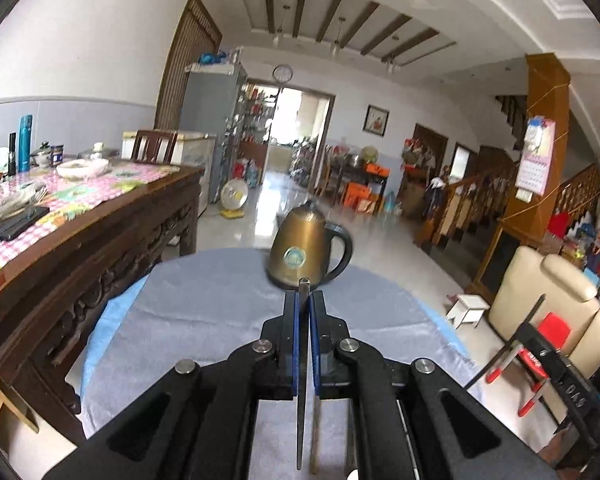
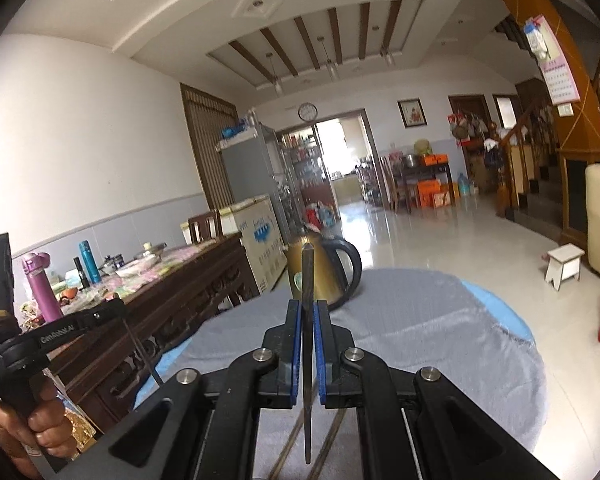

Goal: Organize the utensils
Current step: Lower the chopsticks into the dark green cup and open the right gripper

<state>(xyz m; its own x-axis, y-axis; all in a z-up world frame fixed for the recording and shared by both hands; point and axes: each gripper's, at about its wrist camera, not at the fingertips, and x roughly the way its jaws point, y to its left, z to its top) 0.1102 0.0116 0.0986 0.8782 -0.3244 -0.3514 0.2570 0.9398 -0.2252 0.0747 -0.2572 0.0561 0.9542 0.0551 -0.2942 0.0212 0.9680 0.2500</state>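
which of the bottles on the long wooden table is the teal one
The tall slim teal bottle, standing upright between the short black bottle and the bowls; the purple bottle stands nearer the camera.

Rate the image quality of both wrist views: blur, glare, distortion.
Left wrist view: strong fisheye bending of walls and ceiling, dark lens rim in the corners; the brass kettle is motion-smeared, while the left gripper stays sharp. Right wrist view: same barrel distortion; the doorway is blown out and glares off the floor; the right gripper is crisp, and the kettle is soft.
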